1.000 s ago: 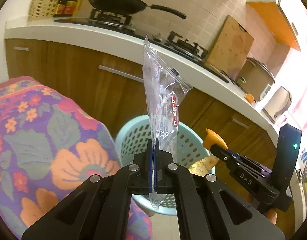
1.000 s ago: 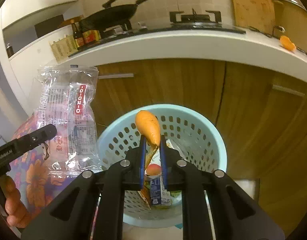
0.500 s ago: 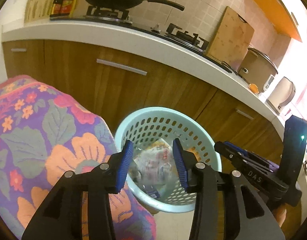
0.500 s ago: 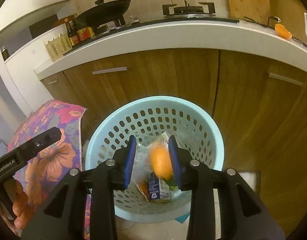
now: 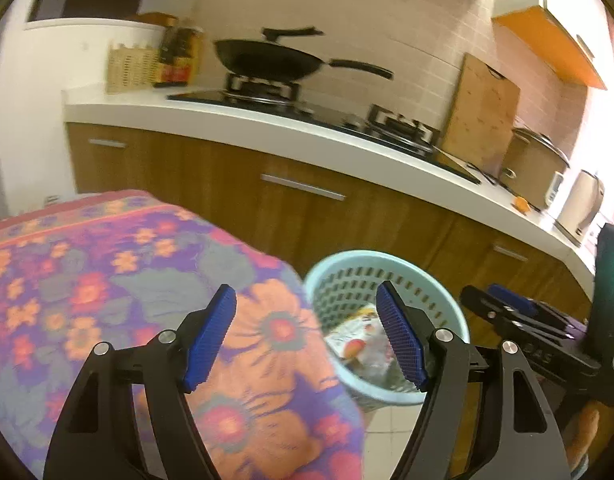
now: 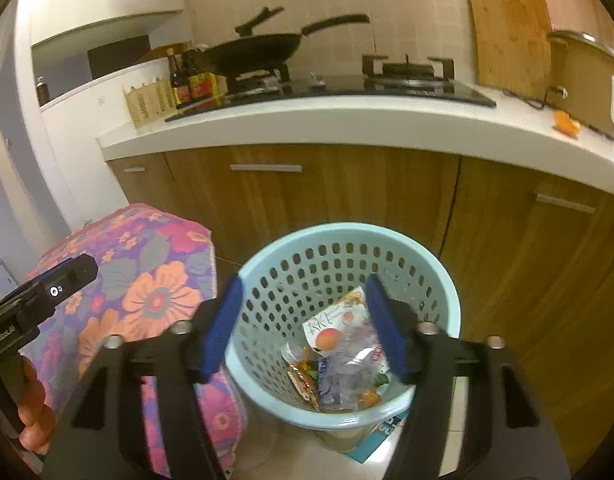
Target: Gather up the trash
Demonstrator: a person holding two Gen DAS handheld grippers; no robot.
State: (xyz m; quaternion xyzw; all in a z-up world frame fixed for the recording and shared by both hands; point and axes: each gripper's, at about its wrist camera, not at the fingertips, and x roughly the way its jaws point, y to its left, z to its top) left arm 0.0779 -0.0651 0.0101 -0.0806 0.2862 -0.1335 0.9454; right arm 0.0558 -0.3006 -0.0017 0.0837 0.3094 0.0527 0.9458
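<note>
With wrappers and packets (image 6: 341,354) lying in the perforated blue wastebasket (image 6: 447,300), both left gripper (image 5: 307,340) and right gripper (image 6: 301,326) jaws are opening, empty. An orange scrap (image 6: 566,122) on the countertop (image 6: 347,128) probably remains.

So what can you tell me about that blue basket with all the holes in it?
The basket is a round, pale blue bin that looks like plastic, its wall dotted with rows of small holes under a smooth rim. It stands upright on the tiled floor before the wooden cabinets, beside a flowery cloth. Inside lie crumpled wrappers. Something blue and flat peeks out under it.
</note>
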